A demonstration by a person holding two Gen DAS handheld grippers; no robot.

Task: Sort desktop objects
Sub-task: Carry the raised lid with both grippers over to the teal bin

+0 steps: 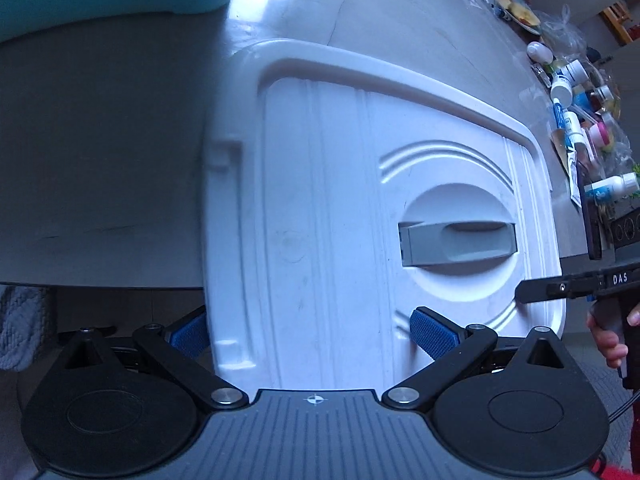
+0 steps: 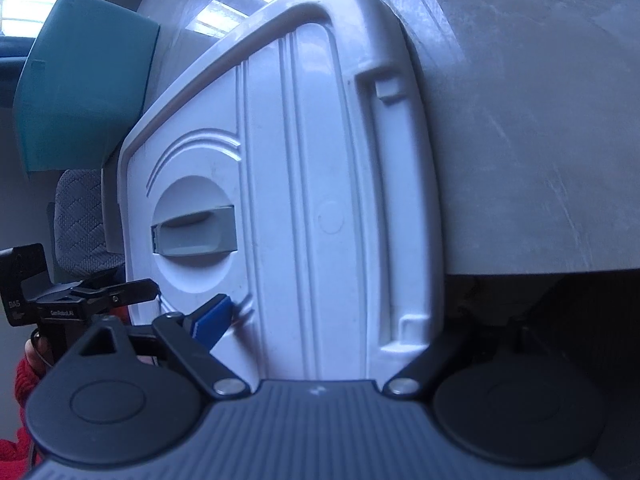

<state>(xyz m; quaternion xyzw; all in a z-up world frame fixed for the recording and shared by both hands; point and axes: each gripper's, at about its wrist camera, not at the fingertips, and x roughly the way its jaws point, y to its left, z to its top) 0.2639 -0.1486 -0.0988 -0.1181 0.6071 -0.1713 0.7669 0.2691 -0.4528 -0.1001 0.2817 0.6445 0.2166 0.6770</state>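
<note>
Left wrist view: the left gripper (image 1: 312, 336) has its jaws apart, straddling the near edge of the white lid (image 1: 360, 200), which overhangs the grey table (image 1: 100, 152).

Right wrist view: the right gripper (image 2: 320, 336) likewise straddles the lid's near edge with jaws apart; a teal bin (image 2: 84, 92) stands beyond the lid.

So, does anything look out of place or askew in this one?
Yes: the white lid overhangs the table edge, both tongs straddling its near rim, left and right. No damage or spill shows. Bottles crowd the far edge.

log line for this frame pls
phase: lid handling | left gripper: straddling near edge of white lid | right gripper: straddling other end | table: lid overhangs edge
</note>
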